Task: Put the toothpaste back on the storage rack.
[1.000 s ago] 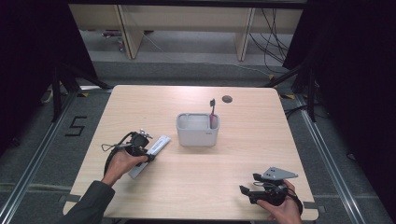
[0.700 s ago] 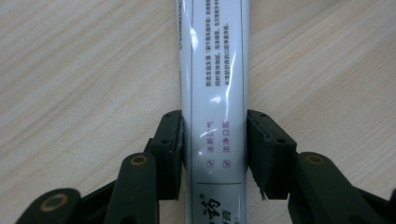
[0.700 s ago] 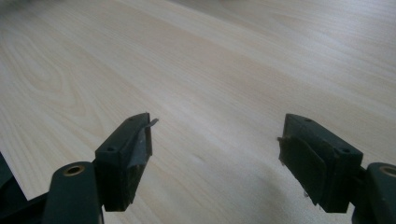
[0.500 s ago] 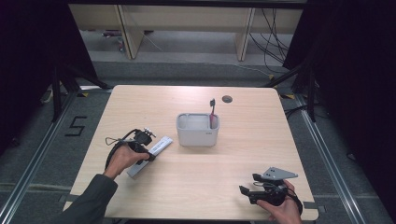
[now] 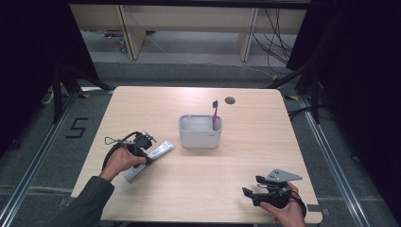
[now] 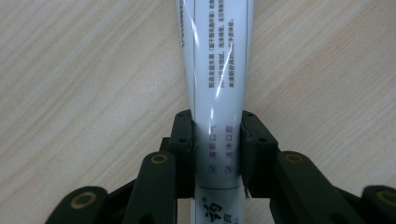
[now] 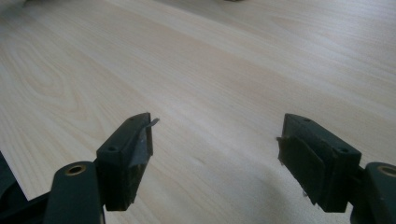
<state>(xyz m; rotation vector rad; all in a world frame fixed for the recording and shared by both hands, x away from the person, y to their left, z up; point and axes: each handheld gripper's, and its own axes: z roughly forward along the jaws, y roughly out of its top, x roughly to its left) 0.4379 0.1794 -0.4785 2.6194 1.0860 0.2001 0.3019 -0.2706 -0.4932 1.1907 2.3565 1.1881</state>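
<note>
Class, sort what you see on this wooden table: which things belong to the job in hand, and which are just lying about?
In the job:
- white toothpaste tube with printed text
- left gripper, its jaws just closed on the tube
- grey rectangular holder, likely the tube's destination

Lying about:
- pink toothbrush with dark head, standing in the holder
- right gripper, open over bare table

Light wooden table [image 5: 203, 189]; near its middle a grey tub [image 5: 200, 131], a pink toothbrush [image 5: 215, 115] upright in the right end. Small dark grommet [image 5: 230, 100] near the far edge. Grey floor [image 5: 189, 75] beyond.
</note>
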